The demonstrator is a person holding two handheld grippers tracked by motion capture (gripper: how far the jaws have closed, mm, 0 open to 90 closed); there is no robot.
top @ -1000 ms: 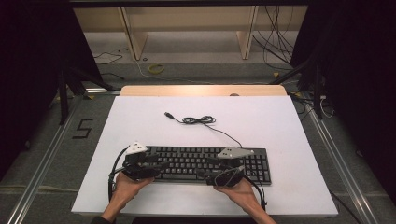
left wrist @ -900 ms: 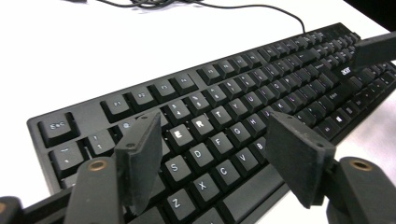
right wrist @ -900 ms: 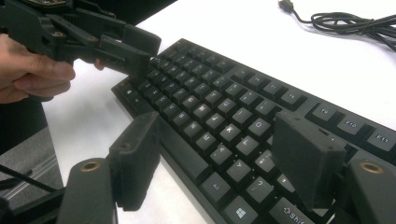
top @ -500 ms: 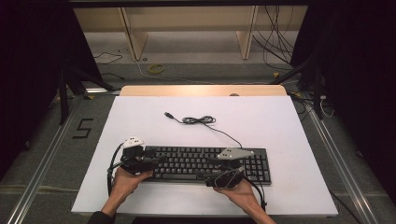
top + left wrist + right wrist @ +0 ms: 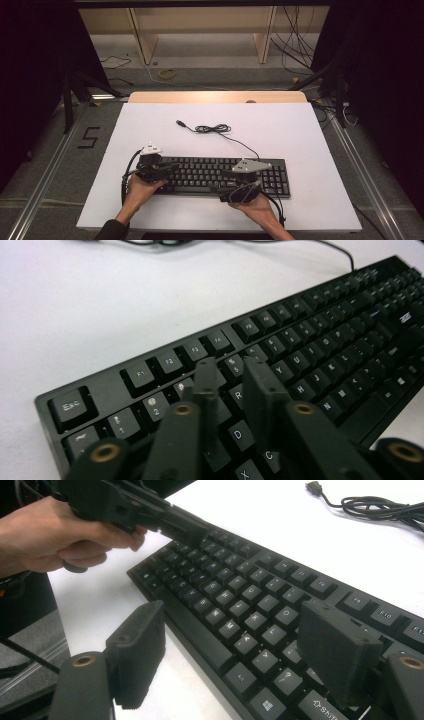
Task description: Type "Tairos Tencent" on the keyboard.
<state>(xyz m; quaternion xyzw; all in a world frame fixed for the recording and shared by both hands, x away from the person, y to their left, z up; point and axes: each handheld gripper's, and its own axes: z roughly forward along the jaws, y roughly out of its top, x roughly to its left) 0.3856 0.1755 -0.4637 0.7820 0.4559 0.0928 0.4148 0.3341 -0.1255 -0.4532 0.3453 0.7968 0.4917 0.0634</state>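
A black keyboard (image 5: 220, 172) lies flat near the front of the white table, and its cable (image 5: 212, 129) coils behind it. My left gripper (image 5: 172, 165) hovers over the keyboard's left end. In the left gripper view its jaws (image 5: 232, 371) have just been closing. They stand almost together above the number and letter keys (image 5: 310, 340), with a narrow gap and nothing gripped. My right gripper (image 5: 226, 185) sits at the keyboard's front edge and its jaws have just been opening. In the right gripper view (image 5: 235, 625) one pad (image 5: 137, 650) is over the table and the other (image 5: 335, 655) over the keys.
The USB plug (image 5: 314, 487) and coiled cable (image 5: 380, 505) rest on bare white tabletop (image 5: 280, 125) behind the keyboard. The left hand (image 5: 60, 535) and its gripper reach in over the far keys. A wooden strip (image 5: 215, 96) runs along the table's back edge. Metal rails run along both sides.
The left gripper has edged slightly farther over the keyboard's left end. The right hand has kept still.
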